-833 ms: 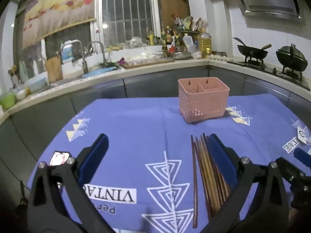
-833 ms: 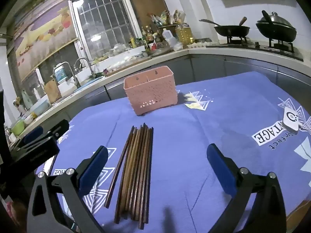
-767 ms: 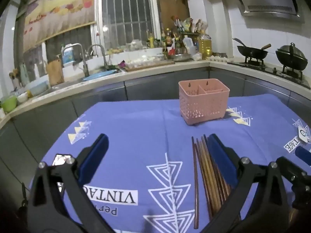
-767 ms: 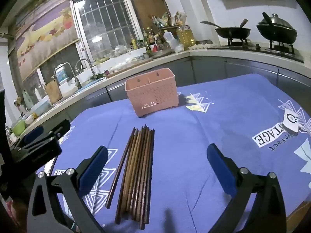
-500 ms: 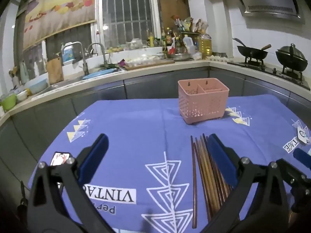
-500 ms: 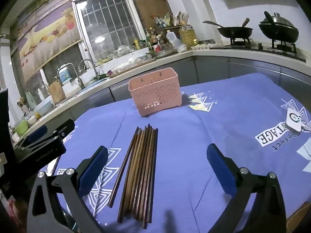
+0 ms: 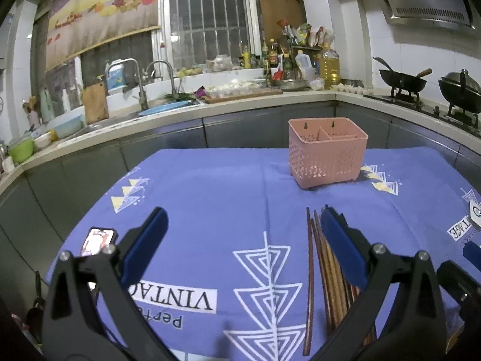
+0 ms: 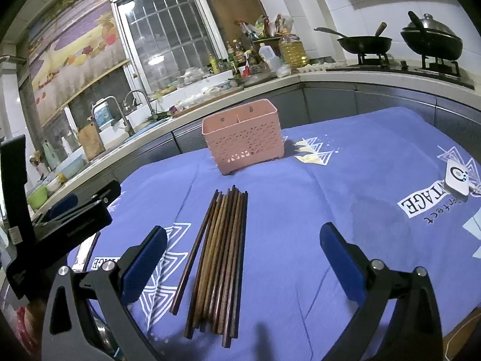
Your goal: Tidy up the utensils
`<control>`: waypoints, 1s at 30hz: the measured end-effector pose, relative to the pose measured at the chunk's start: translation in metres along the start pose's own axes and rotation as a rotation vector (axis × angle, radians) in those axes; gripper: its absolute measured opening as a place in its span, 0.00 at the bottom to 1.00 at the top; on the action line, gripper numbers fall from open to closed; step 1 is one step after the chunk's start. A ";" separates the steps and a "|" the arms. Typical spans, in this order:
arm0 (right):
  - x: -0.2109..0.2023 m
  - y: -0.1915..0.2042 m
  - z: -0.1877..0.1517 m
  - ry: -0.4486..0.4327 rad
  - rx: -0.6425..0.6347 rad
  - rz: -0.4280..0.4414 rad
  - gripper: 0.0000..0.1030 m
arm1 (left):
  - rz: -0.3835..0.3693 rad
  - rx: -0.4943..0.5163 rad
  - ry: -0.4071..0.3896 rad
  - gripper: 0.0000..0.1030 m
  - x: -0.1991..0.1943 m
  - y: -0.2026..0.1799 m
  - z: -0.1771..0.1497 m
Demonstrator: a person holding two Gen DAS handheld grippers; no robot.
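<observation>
Above the near edge of the table, the right gripper [image 8: 243, 252] hung with its blue pads spread wide and nothing between them touched. Under its gap, towards the left pad, lay the chopsticks [image 8: 221, 258], a bundle of dark wooden sticks side by side on the blue cloth [image 8: 345, 186], their tips aimed at the basket [image 8: 243, 146]; one stick sat slightly apart on the left of the bundle. The left gripper [image 7: 240, 240] was likewise spread and empty, held over the cloth to the left of the sticks, its right pad covering part of them in its own view. The pink basket stood upright beyond the sticks, well apart from them, with two compartments showing at its rim. A small white device [image 8: 457, 180] lay on the cloth at the right, and a phone [image 7: 97, 240] near the left edge. Behind ran a counter with a sink [image 7: 144, 111], bottles, and two woks [image 8: 363, 43] on the stove.
</observation>
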State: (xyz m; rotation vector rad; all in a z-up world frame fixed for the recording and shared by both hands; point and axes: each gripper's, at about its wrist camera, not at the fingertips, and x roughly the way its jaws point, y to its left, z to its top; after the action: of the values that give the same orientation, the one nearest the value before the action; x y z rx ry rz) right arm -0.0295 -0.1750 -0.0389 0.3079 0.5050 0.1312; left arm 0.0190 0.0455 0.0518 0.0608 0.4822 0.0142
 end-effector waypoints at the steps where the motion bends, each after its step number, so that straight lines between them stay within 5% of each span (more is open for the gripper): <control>1: -0.001 -0.001 -0.001 -0.002 0.005 0.002 0.97 | 0.004 0.009 -0.008 0.95 0.013 -0.004 -0.023; 20: -0.009 -0.003 -0.007 -0.009 0.038 0.092 0.97 | 0.027 0.059 -0.001 0.95 0.034 -0.001 -0.041; 30: -0.019 0.004 0.020 -0.158 -0.075 0.000 0.96 | 0.049 0.045 -0.042 0.95 0.032 -0.021 -0.039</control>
State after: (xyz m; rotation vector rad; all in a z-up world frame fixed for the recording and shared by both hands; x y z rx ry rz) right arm -0.0364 -0.1799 -0.0119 0.2425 0.3431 0.1249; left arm 0.0289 0.0277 0.0009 0.1171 0.4385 0.0504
